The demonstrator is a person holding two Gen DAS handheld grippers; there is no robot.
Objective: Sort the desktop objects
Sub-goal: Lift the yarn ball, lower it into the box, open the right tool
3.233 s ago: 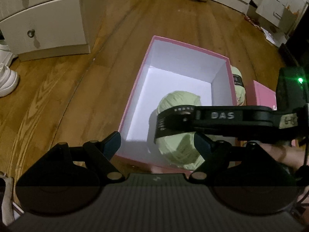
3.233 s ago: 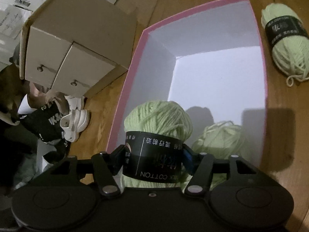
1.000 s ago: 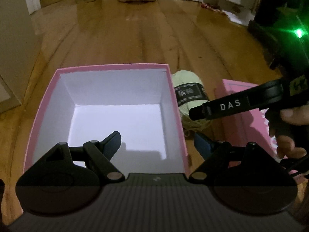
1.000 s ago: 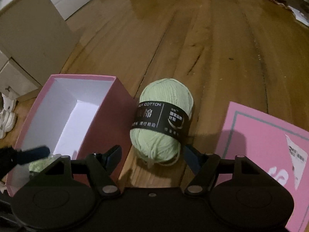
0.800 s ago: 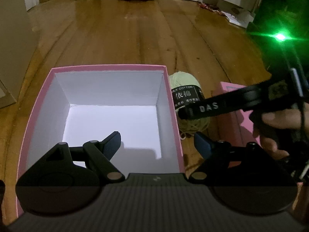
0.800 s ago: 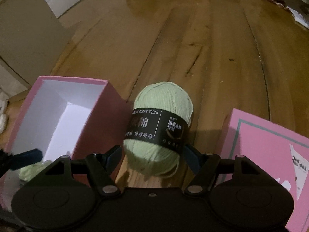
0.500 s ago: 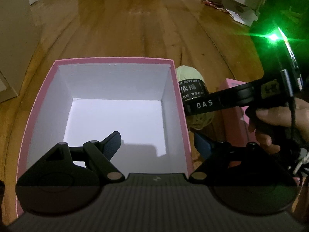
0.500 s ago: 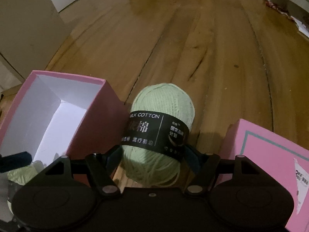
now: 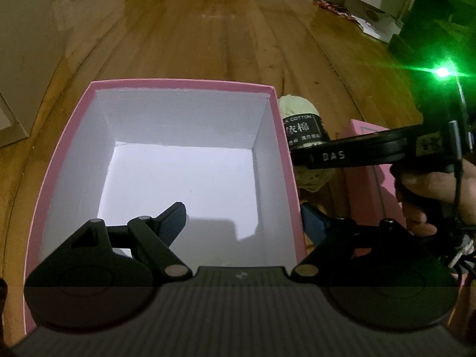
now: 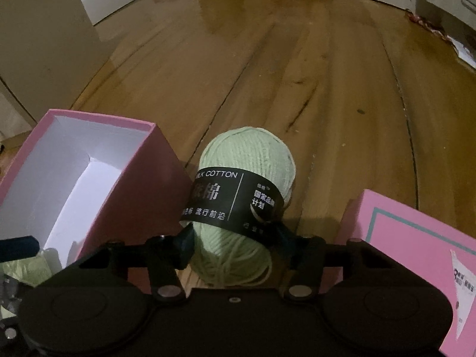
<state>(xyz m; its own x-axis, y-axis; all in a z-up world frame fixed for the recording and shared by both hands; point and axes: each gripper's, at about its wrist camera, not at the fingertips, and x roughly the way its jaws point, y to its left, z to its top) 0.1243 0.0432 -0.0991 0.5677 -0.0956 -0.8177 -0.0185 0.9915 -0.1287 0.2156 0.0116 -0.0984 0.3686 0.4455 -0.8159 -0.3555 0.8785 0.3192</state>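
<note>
My right gripper (image 10: 233,245) is closing on the green yarn ball (image 10: 242,199) right now. The ball sits on the wood floor (image 10: 297,74) in the lower middle of the right wrist view, squeezed between the open pink box (image 10: 98,160) on its left and the pink lid (image 10: 416,238) at lower right. Both pads look pressed into the sides just under the black label, so I'd call it a grip, though the jaws are still coming in.

My left gripper (image 9: 244,223) hangs wide apart and empty over the box, one finger inside the white interior, the other outside the right wall. There's already some green yarn down in the lower left corner of the right view.

What worries me: yarn is squishy, so the pads could sink in and the ball could slip out on the lift. The paper label might slide too. And a loose strand dangles at the bottom, which could snag on the box rim. The box wall is also super close, so bumping it is easy.
</note>
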